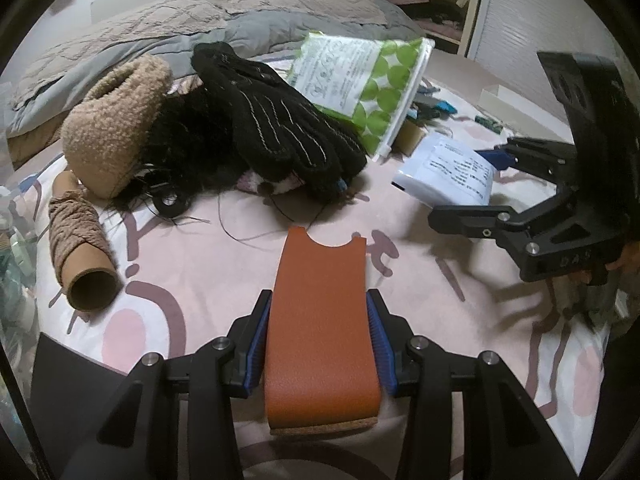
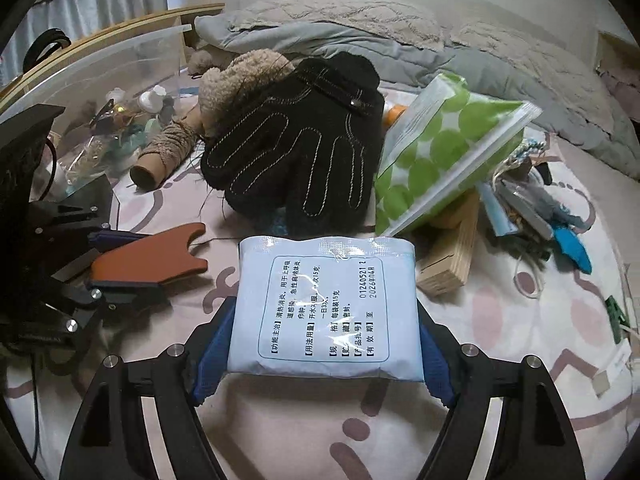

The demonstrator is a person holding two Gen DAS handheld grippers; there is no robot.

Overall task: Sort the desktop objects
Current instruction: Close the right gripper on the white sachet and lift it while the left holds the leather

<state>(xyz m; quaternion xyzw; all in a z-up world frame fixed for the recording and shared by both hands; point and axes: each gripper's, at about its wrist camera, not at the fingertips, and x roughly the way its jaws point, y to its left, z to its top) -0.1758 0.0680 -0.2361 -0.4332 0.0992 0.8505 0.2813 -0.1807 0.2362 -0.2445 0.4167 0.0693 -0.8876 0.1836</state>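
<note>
Everything's sitting on a bed with a pink patterned sheet (image 1: 192, 264), grey quilt (image 1: 248, 28) bunched up at 12 o'clock. One black glove (image 2: 304, 148) is lying mid-pile, one green-dotted pouch (image 2: 436, 148) leaning at its 3 o'clock. The right gripper (image 2: 324, 340) is clamping one white medicine sachet (image 2: 326, 308); the left gripper (image 1: 320, 340) is pinching one brown leather sleeve (image 1: 322, 320). One yarn tube (image 1: 80, 248) is lying at 9 o'clock.

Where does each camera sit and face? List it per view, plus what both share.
Left wrist: on the left tool, facing forward along the orange leather piece it grips; the right tool shows at right.
Right wrist: on the right tool, facing forward over the white packet it grips; the left tool shows at left.
Shared: black glove, green-dotted bag.
</note>
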